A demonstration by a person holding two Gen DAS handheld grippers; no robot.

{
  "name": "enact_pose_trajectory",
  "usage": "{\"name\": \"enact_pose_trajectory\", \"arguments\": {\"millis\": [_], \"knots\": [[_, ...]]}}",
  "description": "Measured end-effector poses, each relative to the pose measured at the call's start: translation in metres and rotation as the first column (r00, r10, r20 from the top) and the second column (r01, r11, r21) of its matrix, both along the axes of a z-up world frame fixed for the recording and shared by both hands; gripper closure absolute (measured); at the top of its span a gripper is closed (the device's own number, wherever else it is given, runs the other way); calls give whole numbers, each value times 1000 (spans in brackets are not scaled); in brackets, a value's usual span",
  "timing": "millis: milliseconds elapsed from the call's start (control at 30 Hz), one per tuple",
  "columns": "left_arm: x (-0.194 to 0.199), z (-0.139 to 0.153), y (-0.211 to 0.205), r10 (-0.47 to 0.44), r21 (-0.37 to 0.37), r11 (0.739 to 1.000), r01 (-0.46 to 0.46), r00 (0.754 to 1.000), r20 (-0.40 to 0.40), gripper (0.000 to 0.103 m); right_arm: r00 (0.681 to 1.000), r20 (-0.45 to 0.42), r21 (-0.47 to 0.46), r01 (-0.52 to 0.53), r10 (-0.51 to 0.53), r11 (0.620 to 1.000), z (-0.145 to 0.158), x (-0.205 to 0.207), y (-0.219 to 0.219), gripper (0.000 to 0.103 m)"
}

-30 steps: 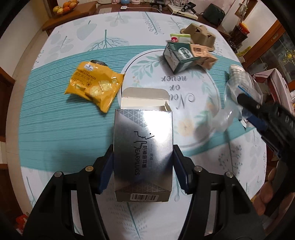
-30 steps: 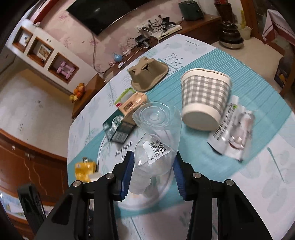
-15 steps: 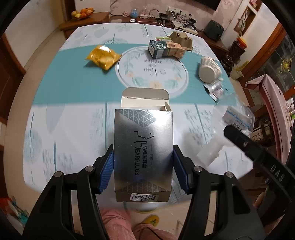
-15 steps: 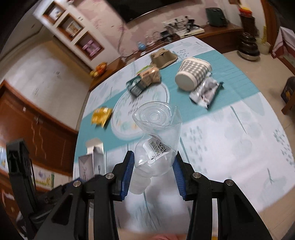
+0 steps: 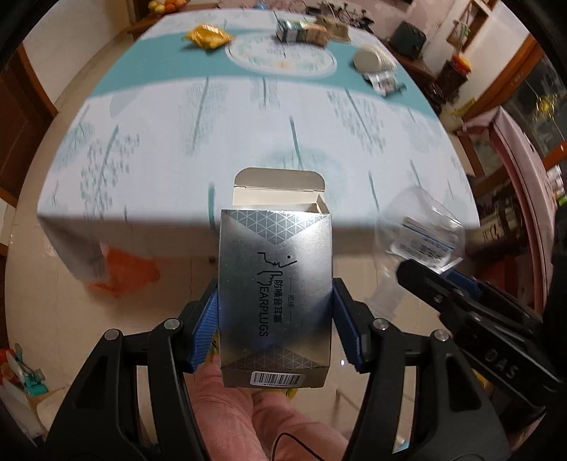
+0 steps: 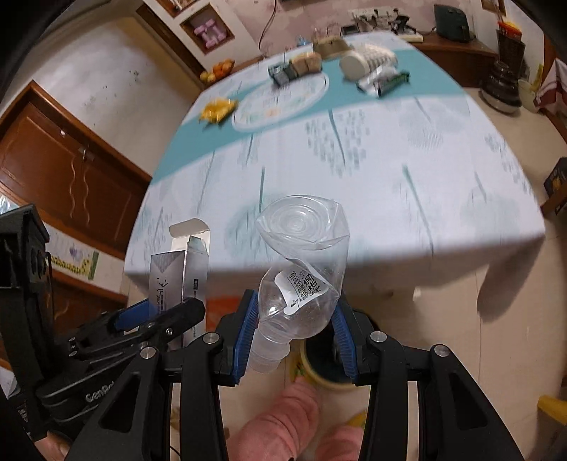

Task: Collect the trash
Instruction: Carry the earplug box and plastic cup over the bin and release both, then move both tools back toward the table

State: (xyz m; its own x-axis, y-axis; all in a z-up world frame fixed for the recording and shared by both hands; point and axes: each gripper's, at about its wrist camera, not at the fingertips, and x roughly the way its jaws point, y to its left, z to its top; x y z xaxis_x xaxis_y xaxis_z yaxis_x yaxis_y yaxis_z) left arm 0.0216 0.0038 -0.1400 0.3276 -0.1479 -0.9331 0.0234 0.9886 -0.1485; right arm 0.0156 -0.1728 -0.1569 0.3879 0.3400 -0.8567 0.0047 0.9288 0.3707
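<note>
My left gripper is shut on a silver earplugs box with its top flap open, held above the floor in front of the table edge. My right gripper is shut on a crushed clear plastic bottle, neck down, above a yellow-rimmed bin on the floor. The box also shows in the right wrist view, and the bottle in the left wrist view. On the table lie a yellow snack bag, a green carton, a checked paper cup and a wrapper.
The table with its white and teal cloth stands ahead. An orange bag lies on the floor under its left corner. A wooden door is at the left. The person's pink-clad legs are below the grippers.
Both grippers have pulled back from over the table to beyond its front edge, with the box and the bottle still held. The floor and the bin have come into view.
</note>
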Motion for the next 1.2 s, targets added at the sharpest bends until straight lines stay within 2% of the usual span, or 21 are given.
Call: {"name": "enact_pose_trajectory", "arguments": {"millis": [167,500,667,700,733,767,800,1000,1200], "knots": [[-27,-35,-6,-63,10,998,64,997,-46,47,996,-84,-4,8,-8,1000,-44,-26,8,62],[-35,-165,-4,-138,23,990,143,981,-139,46,962,-263,-93,48,-71,995,-192,-51,14,60],[-27,-216,0,-149,-7,989,150,969,-197,44,947,-310,-93,63,-89,994,-246,-50,12,56],[-25,-222,0,-147,-6,989,148,969,-201,42,942,-323,-92,65,-91,994,-256,-49,11,48],[-23,-227,1,-141,1,990,144,970,-200,37,937,-334,-99,69,-99,993,-266,-49,9,38],[-21,-231,2,-137,7,990,141,971,-197,31,936,-334,-105,78,-109,991,-272,-47,9,35],[-20,-233,2,-135,9,990,140,971,-196,21,937,-330,-104,88,-118,991,-276,-45,9,33],[-7,-237,6,-118,24,992,124,977,-179,19,933,-324,-108,129,-157,986,-286,-33,8,32],[4,-225,18,-96,19,995,100,983,-157,19,936,-313,-122,126,-159,984,-283,-23,10,32]]}}
